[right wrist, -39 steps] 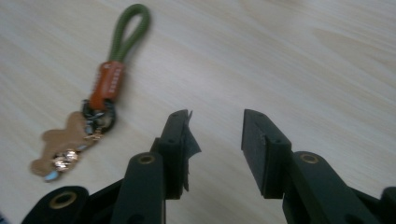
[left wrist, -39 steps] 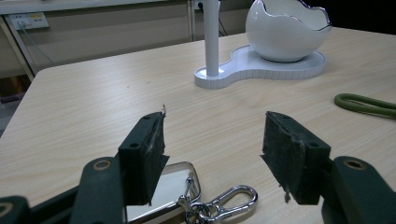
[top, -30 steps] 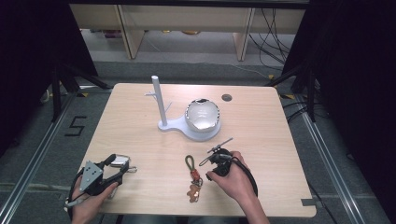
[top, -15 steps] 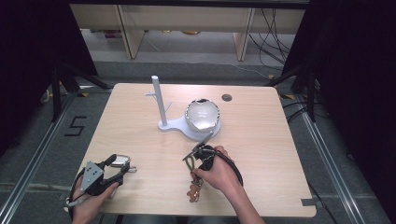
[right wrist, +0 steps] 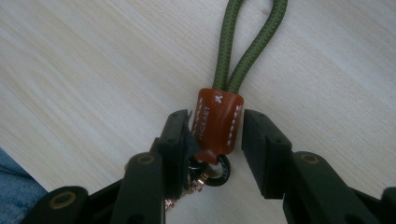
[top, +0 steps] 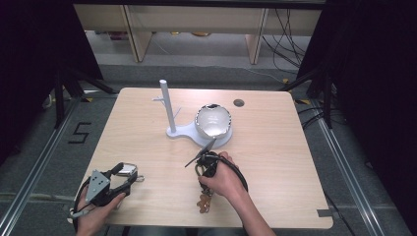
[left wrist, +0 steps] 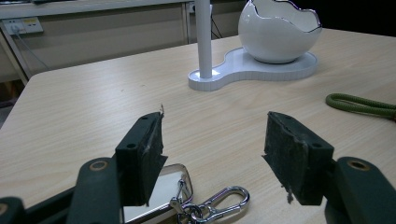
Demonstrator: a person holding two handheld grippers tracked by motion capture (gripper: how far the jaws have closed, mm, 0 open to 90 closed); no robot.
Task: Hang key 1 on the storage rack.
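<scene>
**Right gripper view: jaws arrive astride the leather tag**

And the right gripper [right wrist: 217,116] is in position. Its jaws stand released around the brown leather tag [right wrist: 218,123]: the left pad looks to be brushing the tag's edge, while the right pad shows a sliver of daylight, so nothing is clamped yet. The green cord loop [right wrist: 243,51] runs away from the tag across the wood, and a dark ring peeks out below it.

Here's the change. A second ago the right hand [top: 223,179] sat further right, clear of the keychain [top: 204,199]. Now it has slid left and settled over the keychain's upper end. That reads as lining up for a pickup, with only the squeeze left to do.

On the near left, the left gripper [top: 110,179] has not budged. It rests with its jaws wide apart, and a silver clip [left wrist: 219,203] lies on the table just below them.

Now for room. The keychain's lower end lies close to the table's near edge [top: 211,227], so a drag towards the person risks a drop. Just beyond the right gripper stand the white stand [top: 165,105] and the egg-shaped bowl [top: 213,122], so lifting straight up looks safest. To the right, the table offers plenty of bare wood.
</scene>
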